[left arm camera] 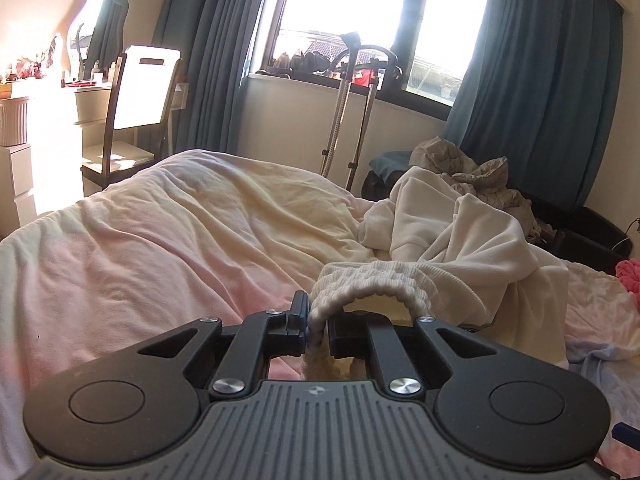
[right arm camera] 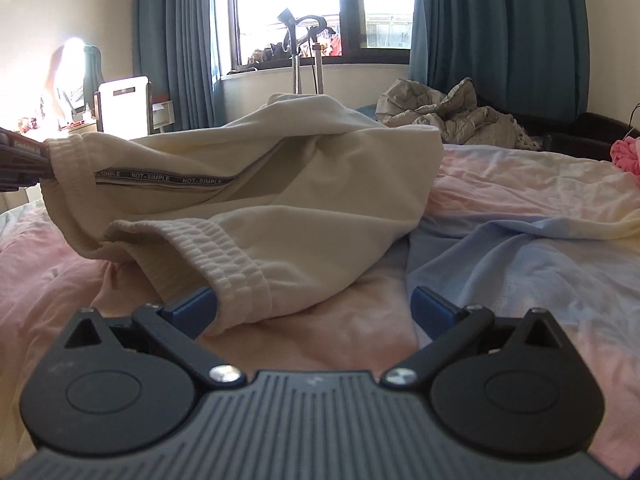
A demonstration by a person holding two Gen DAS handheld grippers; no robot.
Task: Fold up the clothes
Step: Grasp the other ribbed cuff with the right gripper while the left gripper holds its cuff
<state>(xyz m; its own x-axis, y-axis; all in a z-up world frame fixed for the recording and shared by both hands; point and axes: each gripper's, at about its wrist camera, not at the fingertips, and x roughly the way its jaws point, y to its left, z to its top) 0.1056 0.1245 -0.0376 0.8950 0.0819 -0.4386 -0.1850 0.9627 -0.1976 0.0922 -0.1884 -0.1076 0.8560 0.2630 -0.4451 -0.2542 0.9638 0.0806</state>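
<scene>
A cream garment [right arm camera: 320,168] with ribbed bands and a "NOT-SIMPLE" tape lies bunched on the bed. My left gripper [left arm camera: 318,332] is shut on a ribbed band [left arm camera: 372,284] of it, and the cloth runs off to the right. In the right wrist view that gripper [right arm camera: 40,164] pinches the band at the far left, lifting it off the sheet. My right gripper [right arm camera: 316,300] is open just above the sheet. Another ribbed edge [right arm camera: 236,276] lies against its left blue finger [right arm camera: 196,310], and the pads do not press it.
The bed's pink and pastel sheet [right arm camera: 520,248] is wrinkled. A crumpled grey quilt [right arm camera: 460,116] and a pink item [right arm camera: 628,152] sit at the far right. A steamer stand [left arm camera: 344,120] stands by the window, and a chair [left arm camera: 136,112] and dresser at left.
</scene>
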